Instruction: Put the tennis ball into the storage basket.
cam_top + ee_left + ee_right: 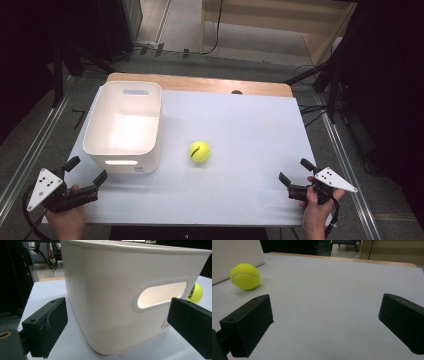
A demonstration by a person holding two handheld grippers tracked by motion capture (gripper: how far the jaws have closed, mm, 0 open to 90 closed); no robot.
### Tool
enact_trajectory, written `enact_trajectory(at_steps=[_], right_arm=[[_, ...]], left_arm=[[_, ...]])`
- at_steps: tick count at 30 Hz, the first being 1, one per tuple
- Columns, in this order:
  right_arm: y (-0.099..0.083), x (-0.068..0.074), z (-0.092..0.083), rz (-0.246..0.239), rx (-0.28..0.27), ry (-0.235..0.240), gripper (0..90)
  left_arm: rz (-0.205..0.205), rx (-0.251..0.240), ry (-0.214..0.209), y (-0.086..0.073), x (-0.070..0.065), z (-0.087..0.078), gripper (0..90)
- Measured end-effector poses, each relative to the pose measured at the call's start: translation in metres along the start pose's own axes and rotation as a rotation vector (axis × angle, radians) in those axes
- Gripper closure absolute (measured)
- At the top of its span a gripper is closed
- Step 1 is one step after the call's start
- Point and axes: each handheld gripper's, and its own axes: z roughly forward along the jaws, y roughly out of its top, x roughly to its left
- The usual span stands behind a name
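A yellow tennis ball [199, 151] lies near the middle of the white table sheet [240, 130], just right of a white plastic bin [125, 125]. My left gripper [86, 170] stands open near the front left corner, its jaws wide and pointing at the bin's near wall [120, 305]; the ball [195, 293] peeks past that bin. My right gripper [296, 171] is open at the front right, nothing between its jaws. Its view has the ball [245, 276] far to the upper left, beside the bin wall [234, 257].
The bin looks empty and has a handle slot [161, 293] in its near wall. A wooden table edge [200, 82] runs along the back. Metal rails [345, 165] flank the table, and dark stands and cables stand beyond it.
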Motion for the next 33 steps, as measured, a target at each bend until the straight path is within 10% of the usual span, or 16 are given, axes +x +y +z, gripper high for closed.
enact_trajectory(at_steps=[33], right_arm=[[0.032, 0.037, 0.021, -0.073, 0.137, 0.095, 0.0]], left_arm=[[0.005, 0.006, 0.006, -0.002, -0.004, 0.002, 2.9]])
